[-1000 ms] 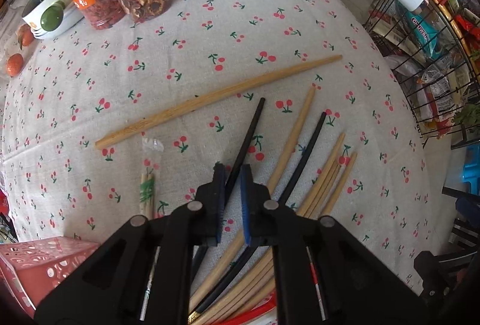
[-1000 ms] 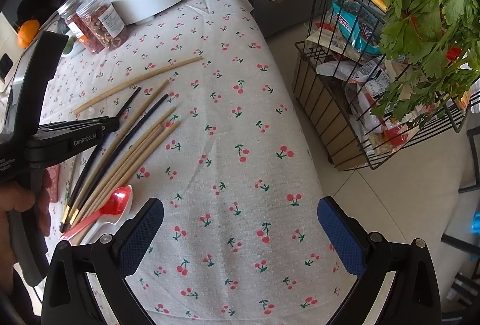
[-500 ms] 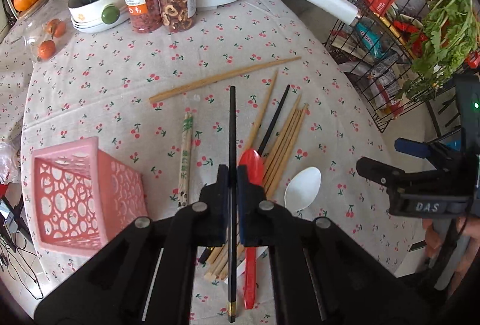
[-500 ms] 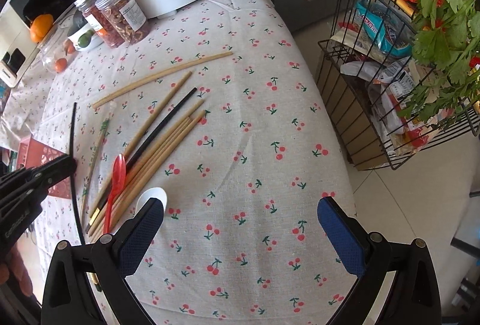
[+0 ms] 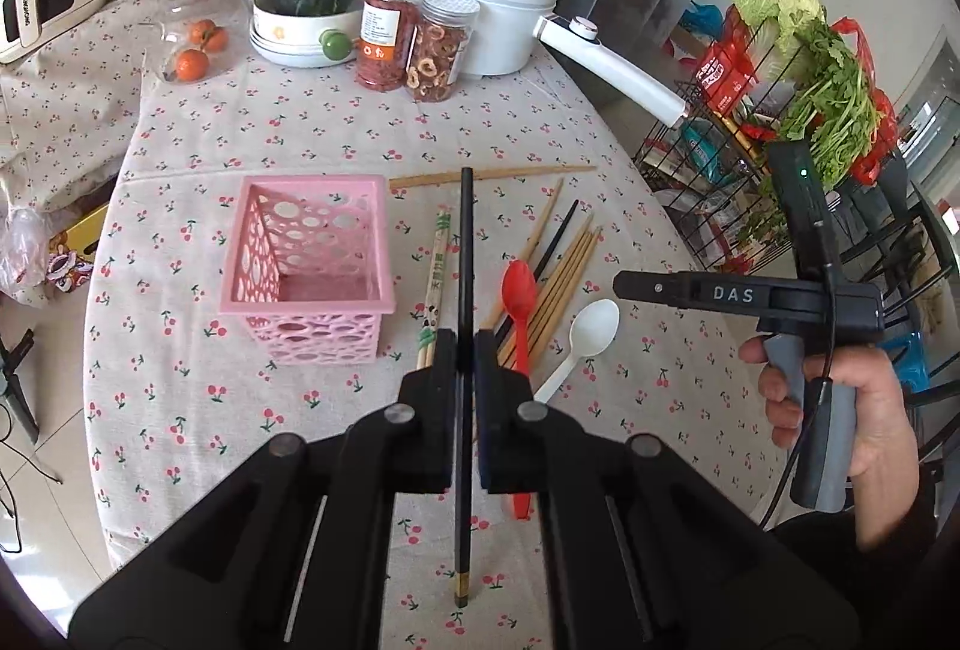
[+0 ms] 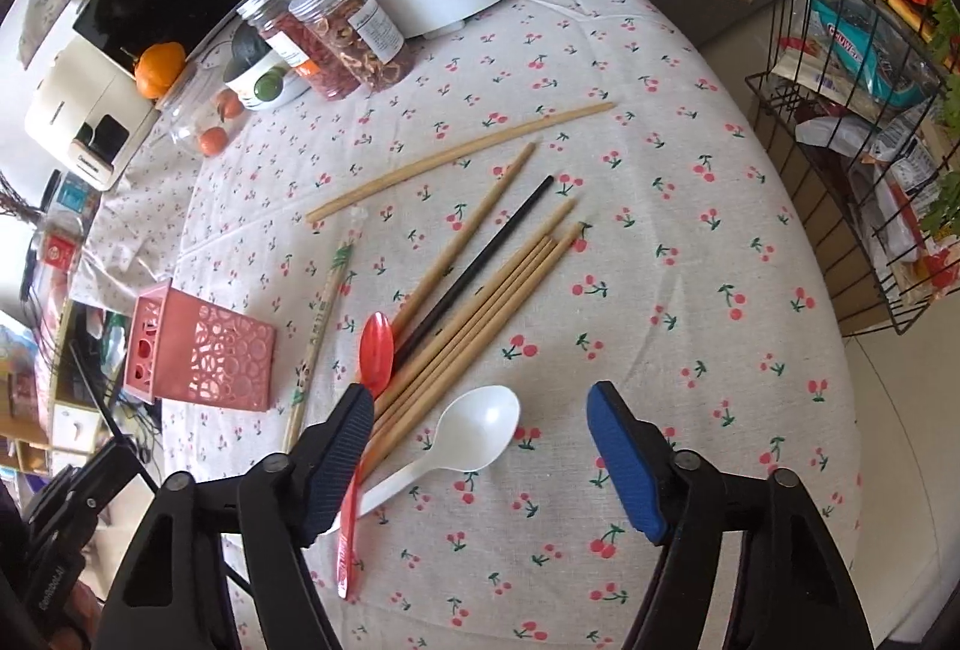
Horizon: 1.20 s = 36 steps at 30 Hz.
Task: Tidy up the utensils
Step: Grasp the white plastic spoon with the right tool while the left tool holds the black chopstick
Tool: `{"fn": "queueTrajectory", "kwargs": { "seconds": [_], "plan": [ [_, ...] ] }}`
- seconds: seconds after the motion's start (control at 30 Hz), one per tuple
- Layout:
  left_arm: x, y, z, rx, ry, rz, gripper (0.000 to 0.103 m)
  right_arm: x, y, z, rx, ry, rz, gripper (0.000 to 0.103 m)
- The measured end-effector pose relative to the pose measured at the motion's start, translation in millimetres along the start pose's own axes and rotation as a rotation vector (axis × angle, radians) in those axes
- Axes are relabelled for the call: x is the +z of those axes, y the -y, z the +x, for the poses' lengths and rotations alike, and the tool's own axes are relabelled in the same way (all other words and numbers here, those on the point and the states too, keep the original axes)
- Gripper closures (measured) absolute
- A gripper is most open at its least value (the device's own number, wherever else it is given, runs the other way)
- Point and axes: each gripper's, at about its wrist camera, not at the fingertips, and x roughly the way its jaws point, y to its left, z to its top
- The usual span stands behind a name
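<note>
My left gripper [image 5: 465, 350] is shut on a black chopstick [image 5: 465, 242], held in the air and pointing away from me. The pink perforated basket [image 5: 312, 299] stands just left of it, with nothing visible inside. On the cloth lie a red spoon [image 6: 375, 344], a white spoon [image 6: 480, 428], several wooden chopsticks [image 6: 480, 302], another black chopstick [image 6: 480, 260], a wrapped pair [image 6: 321, 314] and a long wooden stick [image 6: 462, 152]. My right gripper [image 6: 480, 407] hovers over the white spoon. Its jaws are closing, and the pads touch nothing.
A white pot [image 5: 480, 14] with a long handle, two jars [image 5: 414, 32] and a bowl holding a squash [image 5: 306, 20] stand at the back. A wire rack [image 6: 870, 170] of groceries stands off the table's right edge. A hand [image 5: 840, 410] holds the right gripper.
My left gripper has lifted the black chopstick out of the pile and drawn back, so the pink basket now shows. My right gripper has moved over the spoons and its jaws have narrowed.
</note>
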Motion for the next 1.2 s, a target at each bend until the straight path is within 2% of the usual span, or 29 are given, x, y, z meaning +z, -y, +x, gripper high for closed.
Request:
{"fn": "queueTrajectory", "kwargs": {
  "seconds": [0.13,0.33,0.43,0.53,0.63,0.93,1.0,1.2],
  "plan": [
    [-8,-6,-3,-0.001,-0.003,0.011,0.097,-3,9,21,-0.031,-0.043,0.042,0.051],
    [-13,-18,-8,-0.003,-0.005,0.003,0.097,-7,17,37,0.058,-0.070,0.089,0.062],
    [-14,-21,-11,-0.001,0.003,-0.001,0.097,-10,11,41,0.072,-0.075,0.058,0.073],
    [-14,-19,-14,0.001,0.012,0.002,0.097,-12,9,44,0.078,-0.072,0.046,0.094],
    [-16,-19,-19,0.005,0.026,0.004,0.097,-14,5,41,0.039,-0.044,0.013,0.096],
    [-15,-13,-53,0.012,0.120,0.034,0.097,-24,-35,-20,-0.076,0.144,-0.170,0.099],
    [-13,-11,-65,0.009,0.159,0.039,0.097,-29,-45,-38,-0.096,0.201,-0.204,0.099],
    [-6,-12,-105,0.043,0.332,0.020,0.097,-41,-72,-96,-0.073,0.394,-0.271,0.099]
  ]
}}
